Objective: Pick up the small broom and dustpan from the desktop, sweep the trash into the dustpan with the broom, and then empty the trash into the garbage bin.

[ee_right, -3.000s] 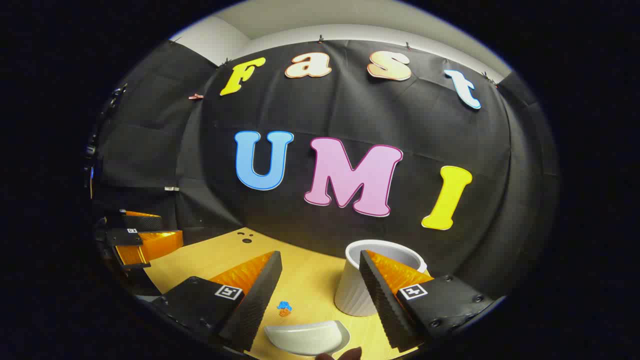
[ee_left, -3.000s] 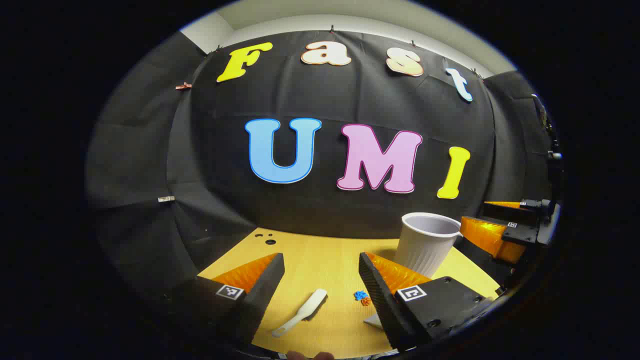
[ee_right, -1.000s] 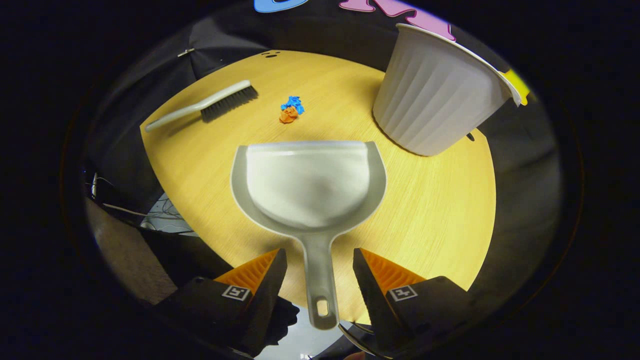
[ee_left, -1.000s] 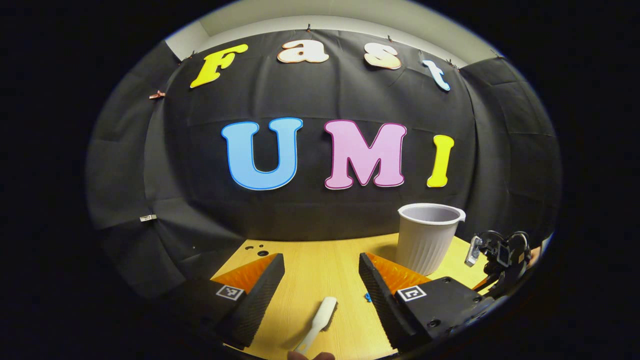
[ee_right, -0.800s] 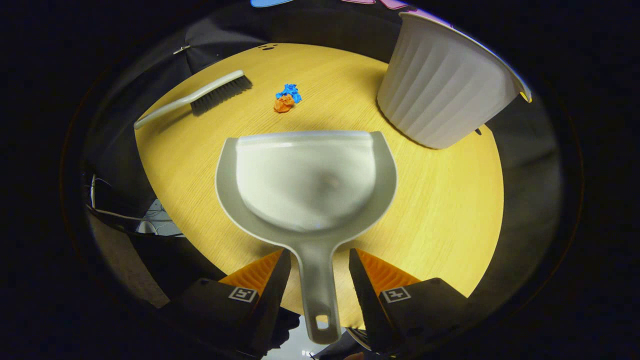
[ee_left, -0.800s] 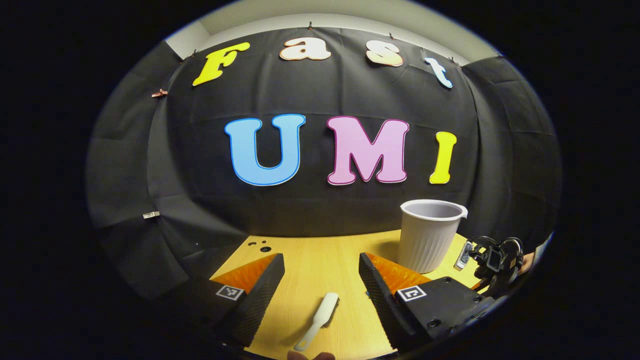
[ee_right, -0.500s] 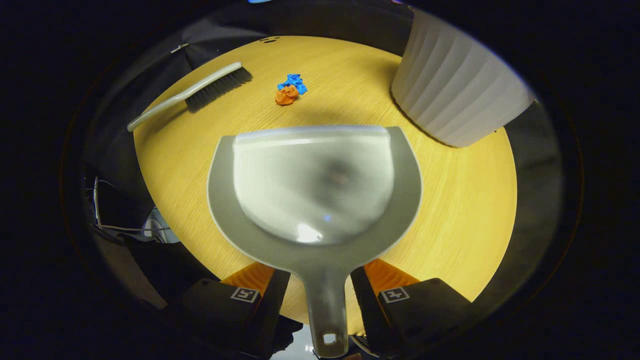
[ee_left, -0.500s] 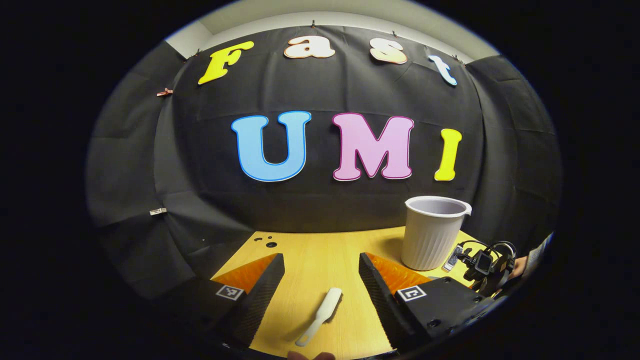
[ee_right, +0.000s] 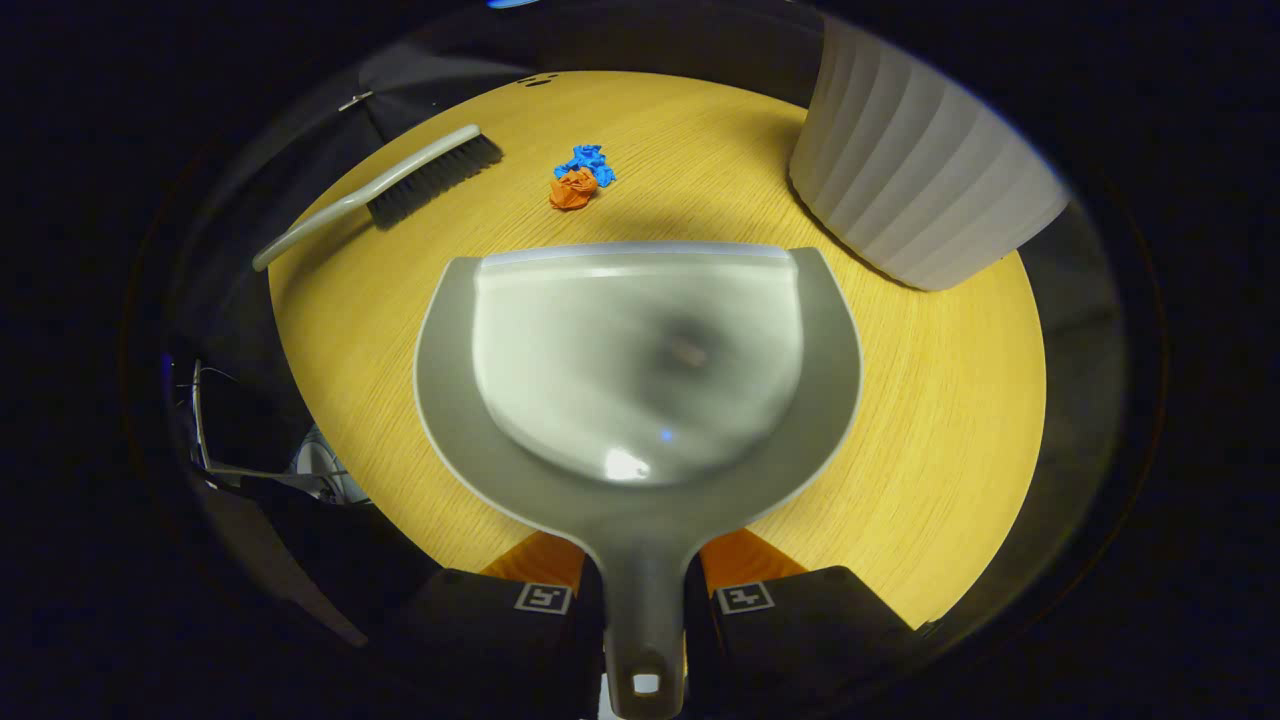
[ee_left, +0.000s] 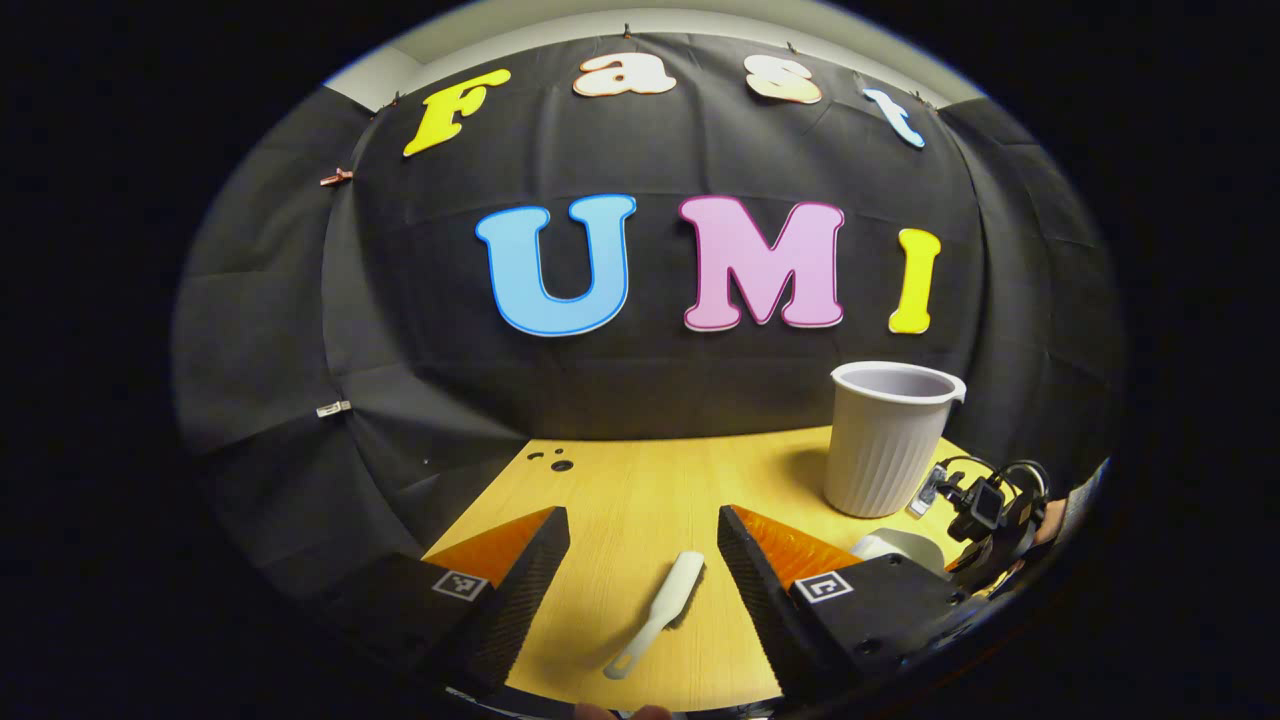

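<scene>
While the dustpan [ee_right: 640, 380] is lying flat on the wooden worktop [ee_right: 930, 420], its handle is being clamped from both sides by the fingers of the right tool [ee_right: 643, 600]. In the right gripper view the pan's long axis is running straight away from the camera — handle toward the lens, open lip pointing at the trash [ee_right: 578, 180], a blue and an orange crumpled scrap lying touching each other just beyond the lip. Nothing is being carried in the pan's scoop. The small broom [ee_right: 385, 195] is lying well to the left of the pan, bristle head toward the trash, handle angled back toward the worktop's edge. The ribbed white garbage bin [ee_right: 920, 190] is standing upright at the far right; its inside cannot be made out.

In the left gripper view the left tool [ee_left: 643, 560] is being held spread wide above the worktop, the broom [ee_left: 660, 610] lying between and below its fingers — ungrasped. The bin [ee_left: 885, 440] is standing to the right.
</scene>
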Motion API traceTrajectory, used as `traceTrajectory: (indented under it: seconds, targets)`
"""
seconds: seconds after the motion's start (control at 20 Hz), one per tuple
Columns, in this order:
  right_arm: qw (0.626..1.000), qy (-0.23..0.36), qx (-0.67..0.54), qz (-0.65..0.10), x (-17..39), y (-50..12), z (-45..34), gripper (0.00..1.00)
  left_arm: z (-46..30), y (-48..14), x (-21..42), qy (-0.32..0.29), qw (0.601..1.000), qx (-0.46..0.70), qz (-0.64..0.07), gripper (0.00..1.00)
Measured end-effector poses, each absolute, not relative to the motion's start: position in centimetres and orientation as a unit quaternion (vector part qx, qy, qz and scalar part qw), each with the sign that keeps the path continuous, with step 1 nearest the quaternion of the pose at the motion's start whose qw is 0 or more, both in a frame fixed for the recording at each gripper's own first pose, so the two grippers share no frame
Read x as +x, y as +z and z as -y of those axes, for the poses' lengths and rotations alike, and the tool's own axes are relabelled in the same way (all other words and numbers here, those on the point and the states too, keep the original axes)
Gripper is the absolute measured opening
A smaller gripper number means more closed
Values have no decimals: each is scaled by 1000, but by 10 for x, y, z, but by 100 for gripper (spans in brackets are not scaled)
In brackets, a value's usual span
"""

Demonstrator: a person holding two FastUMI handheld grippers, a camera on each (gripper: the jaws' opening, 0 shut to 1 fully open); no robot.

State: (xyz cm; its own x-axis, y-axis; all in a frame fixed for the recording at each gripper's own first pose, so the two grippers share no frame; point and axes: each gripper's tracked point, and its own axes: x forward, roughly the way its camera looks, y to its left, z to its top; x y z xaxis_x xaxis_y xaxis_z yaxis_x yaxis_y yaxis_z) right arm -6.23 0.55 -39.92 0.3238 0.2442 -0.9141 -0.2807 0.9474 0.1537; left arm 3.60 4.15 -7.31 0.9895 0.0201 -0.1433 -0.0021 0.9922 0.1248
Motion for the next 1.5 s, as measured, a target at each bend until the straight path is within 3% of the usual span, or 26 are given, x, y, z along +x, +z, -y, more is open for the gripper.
traceTrajectory:
  seconds: [0.35,0.4,0.45,0.65,0.95,1.05,1.3,1.4,1.5]
  targets:
    - [830,196,-48,-521,-66,-355,-5,35,-43,-157,57,-36,971,40,-234,95]
    - [830,196,-45,-520,-68,-351,-4,32,-42,-175,56,-50,960,49,-272,95]
    - [831,196,-40,-519,-70,-347,-3,39,-43,-189,56,-58,950,62,-301,95]
    - [832,198,-54,-515,-74,-351,3,36,-48,-251,60,-87,906,94,-402,95]
    - [834,188,-40,-517,-87,-347,15,35,-63,-309,82,-91,860,104,-491,89]
    - [835,184,-37,-518,-86,-347,17,32,-67,-320,88,-93,849,109,-508,84]
    - [830,186,-31,-525,-85,-347,17,35,-64,-339,96,-96,832,115,-534,69]
    - [827,190,-32,-528,-86,-347,16,35,-66,-342,100,-94,829,124,-536,59]
    - [823,195,-34,-532,-87,-347,16,32,-67,-343,103,-95,825,140,-539,41]
